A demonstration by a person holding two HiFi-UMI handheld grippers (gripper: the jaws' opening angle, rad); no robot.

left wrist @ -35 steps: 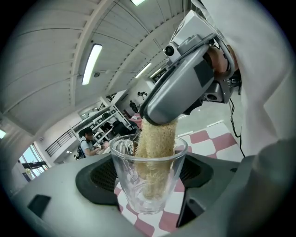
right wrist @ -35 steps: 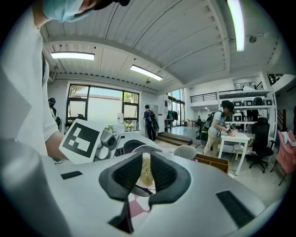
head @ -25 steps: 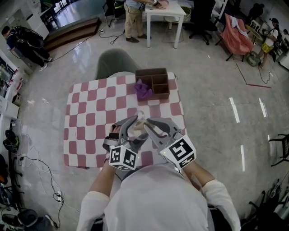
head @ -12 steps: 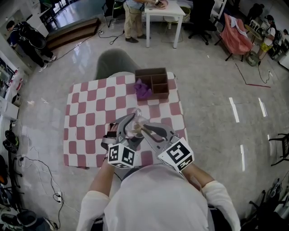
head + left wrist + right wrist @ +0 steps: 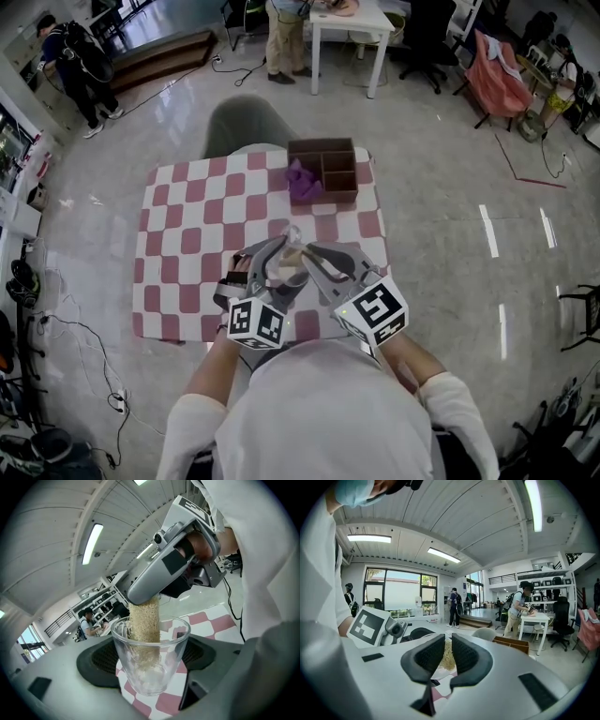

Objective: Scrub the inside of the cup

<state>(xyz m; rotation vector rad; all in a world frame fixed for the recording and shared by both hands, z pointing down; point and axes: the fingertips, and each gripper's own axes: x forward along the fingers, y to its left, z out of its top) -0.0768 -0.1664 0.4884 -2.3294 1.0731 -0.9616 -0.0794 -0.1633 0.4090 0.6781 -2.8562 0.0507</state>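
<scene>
The left half of the checkered table (image 5: 187,234) is bare cloth, open from the far edge to the near edge. The left gripper (image 5: 269,272) is over the near part of the table, close to the near edge, and its 2 jaws are clamped on the sides of a clear glass cup (image 5: 151,667). The cup is upright, with its mouth free. A tan scrubbing sponge (image 5: 144,620) hangs down through that mouth into the cup. Its lower end seems to reach near the bottom, though the glass blurs it there. Just right of the cup, the right gripper (image 5: 323,267) angles in from above, its jaws drawn narrow and pinching the top of the sponge between the pads. The 2 grippers crowd each other over the cup, nearly touching in the head view. At the table's far right corner a brown compartment box (image 5: 330,169) sits against the edge with a purple cloth (image 5: 302,183) at its left side. Both are well apart from the grippers, with bare checks between. A grey chair (image 5: 239,127) stands just beyond the far edge. Compared with 0.5 seconds ago, the right gripper's marker cube sits slightly higher in the head view, roughly where it was 1 second ago. The cup stays in the left gripper, and the sponge is still inside it.
</scene>
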